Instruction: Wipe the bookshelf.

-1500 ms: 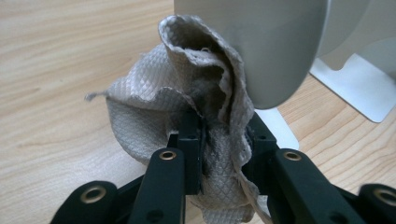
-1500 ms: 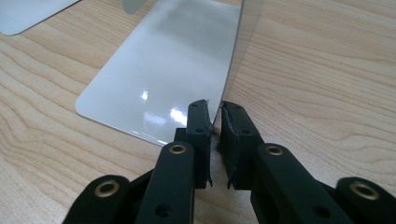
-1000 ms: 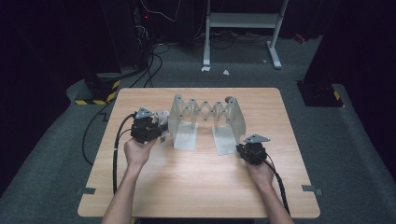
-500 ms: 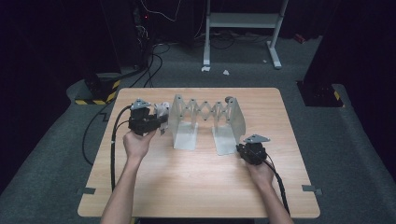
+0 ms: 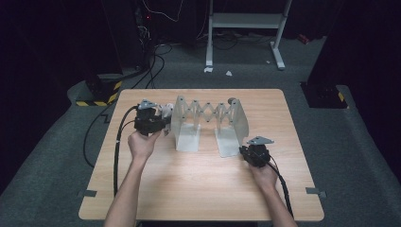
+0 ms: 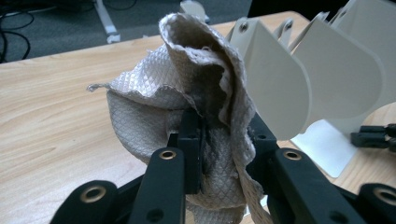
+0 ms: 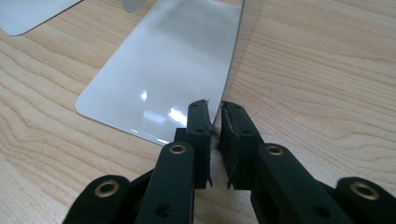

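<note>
You hold a crumpled grey-white quilted cloth [image 6: 187,93], bunched upright just beside the left end plate of the pale metal expanding bookend rack [image 5: 208,116], which stands upright mid-table, its right plate's edge pinched.

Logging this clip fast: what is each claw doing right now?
Left claw: closed on crumpled grey-white quilted cloth.
Right claw: closed on upright end plate of white metal expanding rack.

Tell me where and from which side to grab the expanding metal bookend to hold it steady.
Grip the thin upright end plate of the bookend near its bottom corner, coming from the person's side, as the right gripper does. The plate is flat and narrow enough for the jaws to straddle its edge, and its foot lies flat on the table.
</note>
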The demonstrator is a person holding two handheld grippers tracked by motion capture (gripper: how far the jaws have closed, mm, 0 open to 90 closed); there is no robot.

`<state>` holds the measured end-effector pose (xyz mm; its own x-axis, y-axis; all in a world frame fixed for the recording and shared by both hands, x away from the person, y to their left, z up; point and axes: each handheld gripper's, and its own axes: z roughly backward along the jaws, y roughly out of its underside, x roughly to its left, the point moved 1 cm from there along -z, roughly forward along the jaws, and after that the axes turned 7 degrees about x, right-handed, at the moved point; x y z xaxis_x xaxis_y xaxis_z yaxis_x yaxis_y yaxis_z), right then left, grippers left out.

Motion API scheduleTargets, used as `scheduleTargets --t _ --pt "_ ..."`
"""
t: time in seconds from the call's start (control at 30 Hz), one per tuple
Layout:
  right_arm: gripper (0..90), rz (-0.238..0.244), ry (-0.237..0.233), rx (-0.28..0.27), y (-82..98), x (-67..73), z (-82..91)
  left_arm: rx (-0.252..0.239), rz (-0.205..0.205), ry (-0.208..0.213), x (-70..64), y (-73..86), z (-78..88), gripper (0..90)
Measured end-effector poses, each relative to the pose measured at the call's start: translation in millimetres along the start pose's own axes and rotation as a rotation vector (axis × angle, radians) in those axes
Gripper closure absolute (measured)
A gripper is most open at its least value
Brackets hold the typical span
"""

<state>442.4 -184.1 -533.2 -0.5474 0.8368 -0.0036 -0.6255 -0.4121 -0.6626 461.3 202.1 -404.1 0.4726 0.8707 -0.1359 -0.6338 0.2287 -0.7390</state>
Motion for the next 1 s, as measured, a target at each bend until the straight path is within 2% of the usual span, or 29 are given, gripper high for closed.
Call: scheduleTargets --t 0.33,0.9,1.0 --pt "81.8 0.001 -0.001 0.000 0.0 0.1 0.0 0.055 0.025 0.013 6.8 17.9 -24.3 73.2" --pt "81.8 0.002 -0.002 -0.001 0.0 0.3 -0.1 0.142 0.030 0.002 13.0 38.3 -54.2 73.0" --pt "81.8 0.002 -0.003 -0.001 0.0 0.1 -0.1 0.158 0.028 -0.010 13.2 41.5 -61.0 73.0"
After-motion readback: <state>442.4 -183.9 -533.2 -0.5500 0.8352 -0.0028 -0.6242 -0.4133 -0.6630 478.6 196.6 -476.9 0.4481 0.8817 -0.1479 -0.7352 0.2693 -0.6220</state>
